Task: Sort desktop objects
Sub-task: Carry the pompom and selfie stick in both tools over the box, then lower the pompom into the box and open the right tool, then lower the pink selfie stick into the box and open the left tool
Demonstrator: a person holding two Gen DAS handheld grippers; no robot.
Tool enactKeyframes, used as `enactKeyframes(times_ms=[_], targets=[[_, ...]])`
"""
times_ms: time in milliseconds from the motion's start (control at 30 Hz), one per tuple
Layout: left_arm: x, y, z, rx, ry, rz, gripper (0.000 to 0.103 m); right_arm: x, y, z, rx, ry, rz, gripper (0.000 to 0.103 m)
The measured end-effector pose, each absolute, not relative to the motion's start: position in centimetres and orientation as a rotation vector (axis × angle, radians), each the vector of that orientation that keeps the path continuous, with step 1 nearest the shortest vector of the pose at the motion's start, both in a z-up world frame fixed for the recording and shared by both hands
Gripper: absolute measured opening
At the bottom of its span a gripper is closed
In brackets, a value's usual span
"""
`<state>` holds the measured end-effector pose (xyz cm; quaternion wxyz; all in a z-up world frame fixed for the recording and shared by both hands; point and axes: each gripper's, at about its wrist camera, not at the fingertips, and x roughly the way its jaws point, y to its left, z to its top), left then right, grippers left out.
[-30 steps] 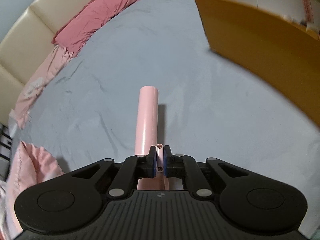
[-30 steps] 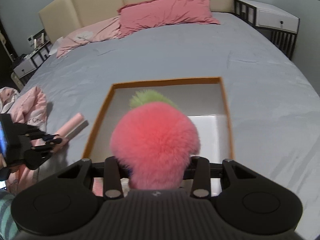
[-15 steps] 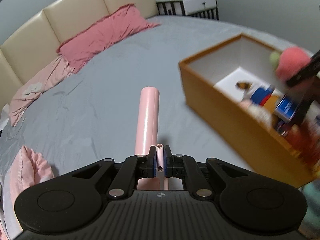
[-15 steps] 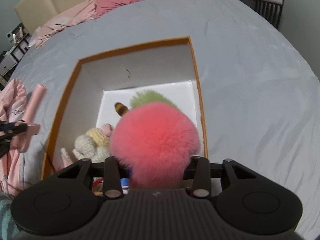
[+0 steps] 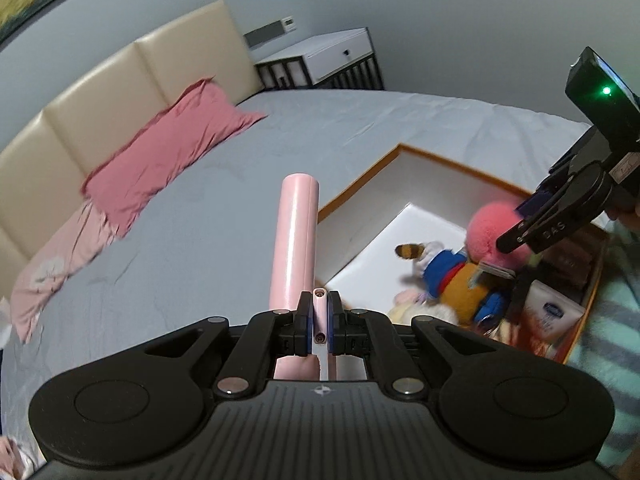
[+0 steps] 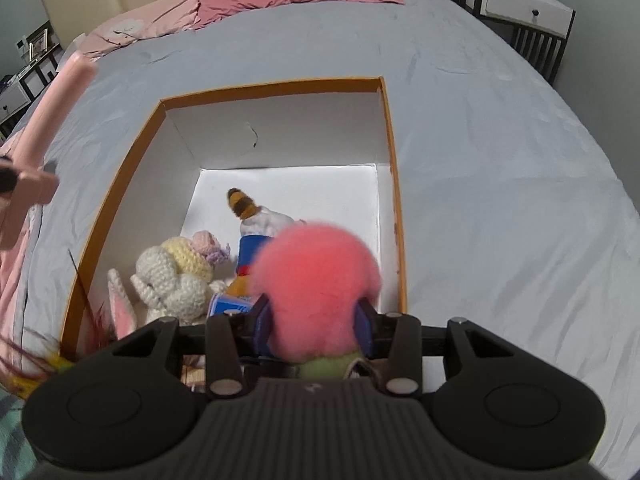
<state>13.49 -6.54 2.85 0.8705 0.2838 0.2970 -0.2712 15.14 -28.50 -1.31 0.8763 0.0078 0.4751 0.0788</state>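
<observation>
The left gripper [image 5: 319, 322] is clenched almost fully together on a thin tab of the pink tube [image 5: 294, 240], which juts forward from the blue pads, lifted above the grey bed [image 5: 208, 208] just left of the orange box [image 5: 362, 184]. In the right wrist view the same tube [image 6: 60, 100] shows at the far left edge, blurred, off the bedsheet.

The right gripper [image 6: 316, 320] stands about half spread, its pads pressing either side of the pink fluffy ball [image 6: 318, 284], which has a green tuft at the end nearest the camera. It hangs over the near part of the box [image 6: 390, 160]; whether the ball touches the toys beneath is hard to tell. Inside the box lie a cream crocheted toy [image 6: 176, 276], a blue and orange plush doll [image 6: 250, 240] and, at the near end, a white packet [image 5: 550, 314].
</observation>
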Motion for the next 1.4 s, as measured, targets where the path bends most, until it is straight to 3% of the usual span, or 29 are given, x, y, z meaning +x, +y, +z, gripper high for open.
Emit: enactKeyframes(times_ms=[200, 267, 333, 600, 1100, 1400], targets=[[12.4, -8.8, 2.7, 0.600, 0.616, -0.597, 0.007, 13.2, -30.6, 0.6, 0.053, 0.888, 0.183, 0.042], [12.0, -9.5, 2.5, 0.606, 0.617, -0.602, 0.007, 13.3, -31.3, 0.6, 0.077, 0.892, 0.196, 0.033], [11.5, -10.2, 2.6, 0.616, 0.610, -0.608, 0.007, 13.7, -31.9, 0.3, 0.118, 0.907, 0.204, 0.030], [10.8, -13.9, 2.5, 0.755, 0.544, -0.665, 0.007, 13.2, -31.9, 1.4, 0.151, 0.846, 0.199, 0.032], [17.2, -20.6, -4.9, 1.021, 0.588, -0.776, 0.007, 18.0, -31.8, 1.2, 0.117, 0.816, 0.267, 0.029], [21.8, -22.4, -8.9, 1.119, 0.627, -0.832, 0.007, 22.1, -30.8, -0.8, 0.046, 0.843, 0.327, 0.020]])
